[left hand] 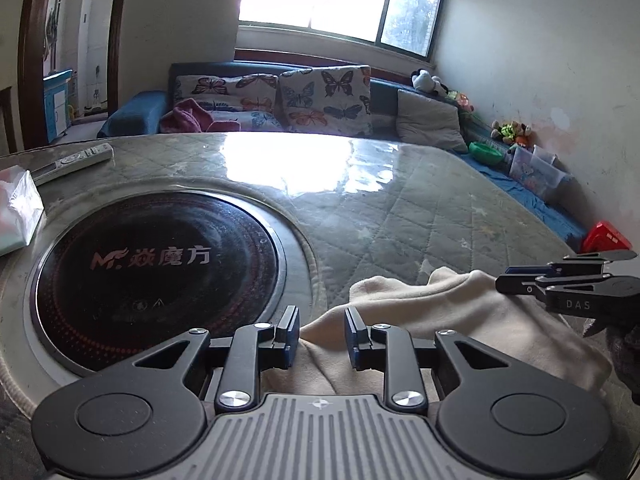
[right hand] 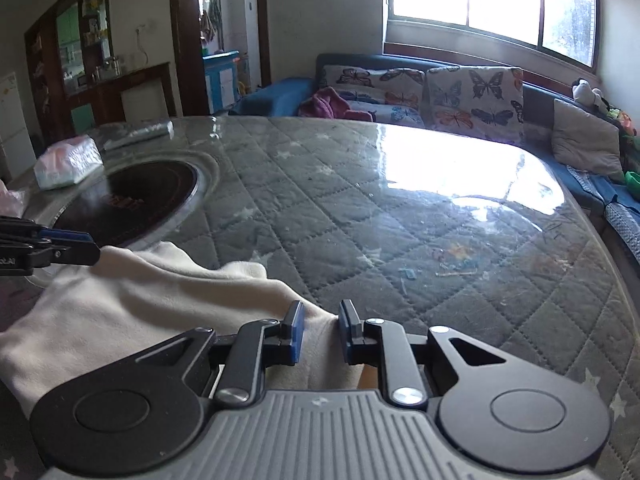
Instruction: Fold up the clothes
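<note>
both cloth [left hand: 460, 320] grips hidden under folds

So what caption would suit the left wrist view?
Left gripper, jaws apart, over a cream fleece garment beside a round black cooktop.

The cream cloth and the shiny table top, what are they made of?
The cream cloth looks like soft fleece or brushed cotton: matte, slightly fuzzy, lying in loose rounded folds. The table top seems to be quilted grey fabric under a clear glossy sheet, plastic or glass: stitched diamonds show through, and the window glares off it.
</note>
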Demonstrator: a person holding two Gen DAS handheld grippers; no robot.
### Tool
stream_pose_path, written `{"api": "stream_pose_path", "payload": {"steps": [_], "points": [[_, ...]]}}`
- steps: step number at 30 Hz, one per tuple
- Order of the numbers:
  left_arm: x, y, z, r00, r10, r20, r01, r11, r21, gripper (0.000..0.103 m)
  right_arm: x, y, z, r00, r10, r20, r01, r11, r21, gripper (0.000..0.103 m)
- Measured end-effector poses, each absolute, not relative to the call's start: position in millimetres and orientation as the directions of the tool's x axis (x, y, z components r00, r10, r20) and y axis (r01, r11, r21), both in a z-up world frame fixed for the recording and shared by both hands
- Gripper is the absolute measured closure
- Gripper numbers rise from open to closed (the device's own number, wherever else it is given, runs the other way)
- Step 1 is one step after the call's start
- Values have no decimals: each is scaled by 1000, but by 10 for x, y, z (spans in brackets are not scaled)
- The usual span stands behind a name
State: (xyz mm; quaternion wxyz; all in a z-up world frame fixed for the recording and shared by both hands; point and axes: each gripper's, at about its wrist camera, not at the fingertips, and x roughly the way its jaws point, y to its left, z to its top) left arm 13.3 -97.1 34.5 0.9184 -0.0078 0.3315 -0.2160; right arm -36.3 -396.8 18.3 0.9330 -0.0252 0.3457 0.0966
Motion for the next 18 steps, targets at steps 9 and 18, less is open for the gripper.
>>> {"api": "stream_pose_path", "payload": {"steps": [9,18], "points": [[224,-1253,330,679,-400,-616,436,894,-100,76,-259,-3758,246,745,209,-634,-259,966,15,85],[210,-1217,320,671,-388,-631,420,901,-107,75,-251,-3718,245,738,208,-642,-259,966,14,85]]}}
